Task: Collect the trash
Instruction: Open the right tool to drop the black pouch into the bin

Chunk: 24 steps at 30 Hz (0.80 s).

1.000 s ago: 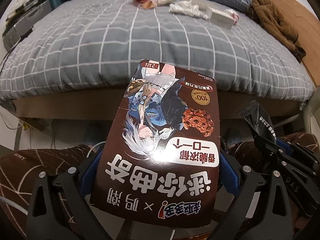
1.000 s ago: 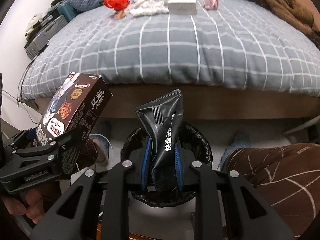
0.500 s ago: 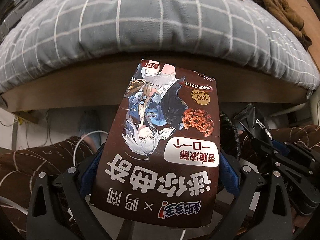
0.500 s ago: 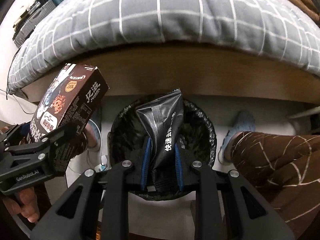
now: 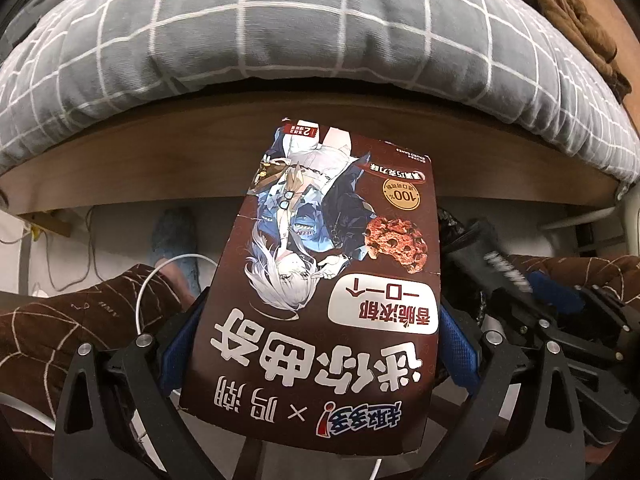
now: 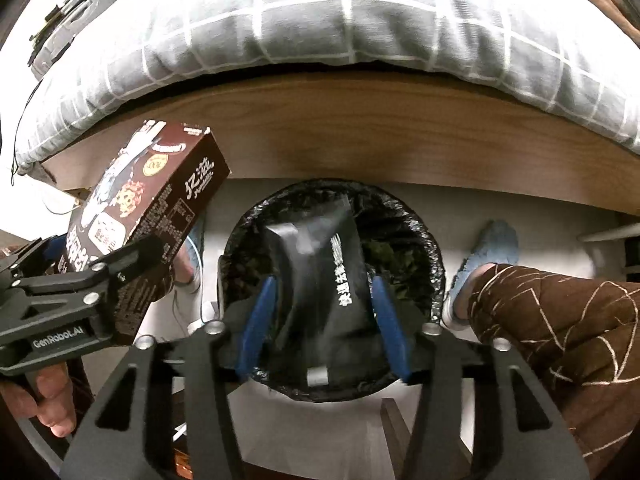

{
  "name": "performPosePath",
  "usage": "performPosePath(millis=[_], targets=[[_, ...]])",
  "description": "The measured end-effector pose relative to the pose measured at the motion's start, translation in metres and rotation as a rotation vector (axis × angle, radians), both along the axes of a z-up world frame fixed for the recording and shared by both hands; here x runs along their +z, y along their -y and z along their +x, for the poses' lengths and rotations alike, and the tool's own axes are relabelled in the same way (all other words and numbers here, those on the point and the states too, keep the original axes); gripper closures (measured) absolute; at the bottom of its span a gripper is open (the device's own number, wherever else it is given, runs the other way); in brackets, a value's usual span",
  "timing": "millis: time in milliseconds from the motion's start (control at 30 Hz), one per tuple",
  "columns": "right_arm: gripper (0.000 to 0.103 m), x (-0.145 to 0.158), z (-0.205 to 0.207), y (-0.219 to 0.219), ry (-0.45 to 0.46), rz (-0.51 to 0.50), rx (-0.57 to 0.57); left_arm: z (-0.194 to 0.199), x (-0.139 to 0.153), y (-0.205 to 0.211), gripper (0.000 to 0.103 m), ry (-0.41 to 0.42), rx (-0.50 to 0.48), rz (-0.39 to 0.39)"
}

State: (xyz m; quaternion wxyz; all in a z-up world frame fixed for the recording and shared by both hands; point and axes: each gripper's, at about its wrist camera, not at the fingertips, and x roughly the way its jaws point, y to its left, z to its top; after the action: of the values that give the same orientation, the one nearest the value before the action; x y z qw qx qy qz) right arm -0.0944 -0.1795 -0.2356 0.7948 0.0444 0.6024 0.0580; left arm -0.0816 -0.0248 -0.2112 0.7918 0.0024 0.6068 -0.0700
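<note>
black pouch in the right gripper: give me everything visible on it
The black pouch is a glossy, crinkled plastic packet with white Chinese print down one face, blurred by motion. It stands roughly upright between the right gripper's spread blue pads, directly over the black-lined trash bin. Pad contact cannot be told.

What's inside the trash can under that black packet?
The trash can has a black liner and some dark, leafy-looking rubbish. The black packet and right gripper cover the middle.
</note>
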Motion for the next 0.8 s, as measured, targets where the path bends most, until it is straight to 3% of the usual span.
performPosePath(millis=[167, 300, 800], targets=[[0.028, 0.006, -0.003, 0.017, 0.013, -0.023, -0.035, 0.001, -0.004, 0.01, 0.008, -0.011, -0.03, 0.0], [0.02, 0.013, -0.007, 0.034, 0.038, -0.061, -0.066, -0.001, -0.007, 0.018, 0.008, -0.023, -0.051, -0.005], [0.019, 0.032, -0.019, 0.096, 0.08, -0.075, -0.212, -0.011, -0.01, 0.066, 0.008, -0.028, -0.144, -0.042]])
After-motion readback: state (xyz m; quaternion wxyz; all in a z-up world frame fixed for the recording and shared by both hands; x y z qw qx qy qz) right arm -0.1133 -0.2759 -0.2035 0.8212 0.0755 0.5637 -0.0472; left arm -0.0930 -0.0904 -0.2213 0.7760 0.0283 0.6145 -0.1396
